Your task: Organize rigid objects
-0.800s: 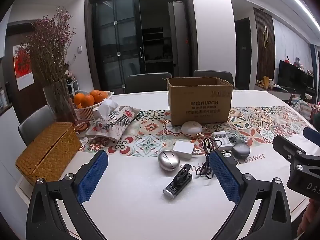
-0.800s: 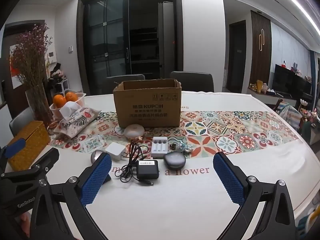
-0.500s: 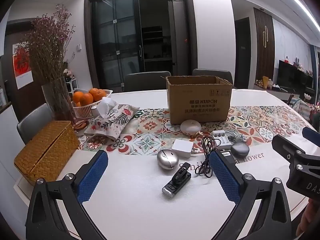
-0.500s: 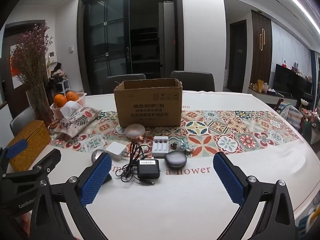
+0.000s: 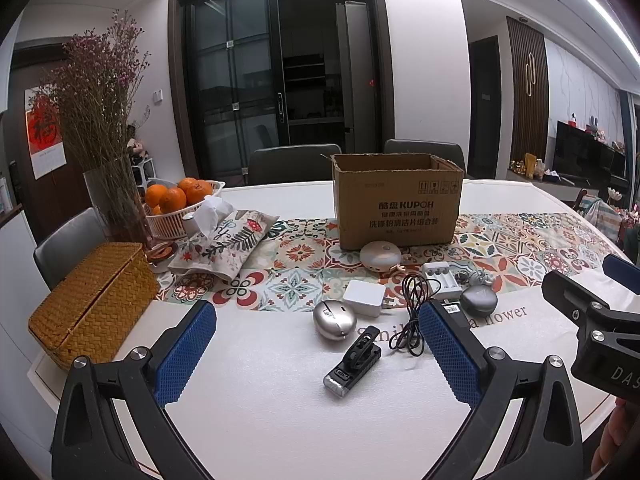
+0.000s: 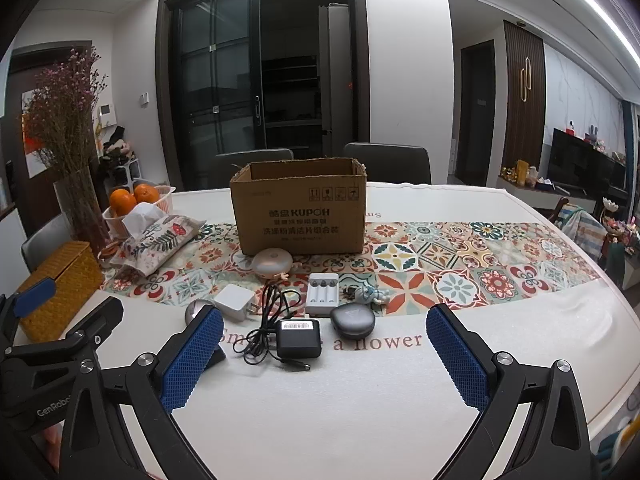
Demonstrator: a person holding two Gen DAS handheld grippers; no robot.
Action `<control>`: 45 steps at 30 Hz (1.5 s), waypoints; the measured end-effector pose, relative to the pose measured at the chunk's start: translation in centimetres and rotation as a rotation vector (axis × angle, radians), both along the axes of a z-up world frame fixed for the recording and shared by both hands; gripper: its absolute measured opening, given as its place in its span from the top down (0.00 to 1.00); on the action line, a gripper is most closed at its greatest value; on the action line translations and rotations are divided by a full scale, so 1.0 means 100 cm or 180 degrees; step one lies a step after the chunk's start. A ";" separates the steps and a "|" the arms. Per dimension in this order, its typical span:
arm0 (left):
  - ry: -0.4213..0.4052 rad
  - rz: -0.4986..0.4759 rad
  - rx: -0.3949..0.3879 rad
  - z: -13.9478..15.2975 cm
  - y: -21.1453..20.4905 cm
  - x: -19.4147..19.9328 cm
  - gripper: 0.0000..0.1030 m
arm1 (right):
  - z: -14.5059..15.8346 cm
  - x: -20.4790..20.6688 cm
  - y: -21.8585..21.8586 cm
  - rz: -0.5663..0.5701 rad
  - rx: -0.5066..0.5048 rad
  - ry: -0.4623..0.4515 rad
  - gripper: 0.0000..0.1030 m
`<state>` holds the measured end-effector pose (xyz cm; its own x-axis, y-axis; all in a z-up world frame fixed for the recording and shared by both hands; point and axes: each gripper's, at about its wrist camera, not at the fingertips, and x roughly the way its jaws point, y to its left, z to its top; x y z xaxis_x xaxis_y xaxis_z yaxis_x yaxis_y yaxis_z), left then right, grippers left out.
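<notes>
Both tongs up and hovering over the desk, nothing in either one. My left tongs are spread wide and released, and so are my right tongs, blue pads apart with only bare tablecloth between them.

Nothing looks sorted yet, as far as I can judge. The cardboard box stands open-topped well ahead of both tongs, on the patterned runner, and I can't see inside it from here.

Everything rigid is lying loose on the desk between me and that box. Just ahead of my left tongs, the small black clip-shaped gadget; past it the silver egg-shaped case and the white plug adapter beside it. Ahead of my right tongs, towards their left finger, the black power brick with its black cable coiled next to it. Beyond that the grey oval case, the white battery charger, a little figurine just to the charger's right, and the round beige gadget right at the foot of the box.

So by my count the whole lot is left: eight or so pieces to lift, presumably into the box. Nearest picks are the black clip gadget for the left, the power brick for the right. That trailing cable could snag its neighbours.
</notes>
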<state>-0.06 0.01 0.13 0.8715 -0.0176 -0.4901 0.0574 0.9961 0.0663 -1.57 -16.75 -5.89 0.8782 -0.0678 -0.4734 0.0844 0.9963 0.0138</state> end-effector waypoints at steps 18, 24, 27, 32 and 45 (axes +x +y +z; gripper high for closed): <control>0.0005 -0.0006 -0.0001 0.001 0.000 -0.001 0.00 | 0.000 0.000 -0.001 0.0000 0.0000 -0.0005 0.00; 0.0007 -0.0008 0.0001 0.001 0.000 -0.001 0.00 | 0.000 0.000 -0.002 0.0002 0.0001 -0.0004 0.00; 0.0004 -0.0007 0.0000 0.001 0.000 -0.001 0.00 | 0.000 0.000 -0.002 0.0003 0.0001 -0.0006 0.00; 0.0020 -0.0014 -0.0006 0.001 0.000 0.000 0.00 | 0.000 0.000 -0.002 0.0004 0.0003 -0.0008 0.00; 0.0005 -0.0016 0.0009 0.000 -0.001 0.001 0.00 | 0.000 0.000 -0.001 0.0006 0.0000 -0.0008 0.00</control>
<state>0.01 -0.13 0.14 0.8706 -0.0207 -0.4916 0.0625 0.9957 0.0688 -1.58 -16.85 -5.93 0.8796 -0.0661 -0.4711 0.0824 0.9965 0.0141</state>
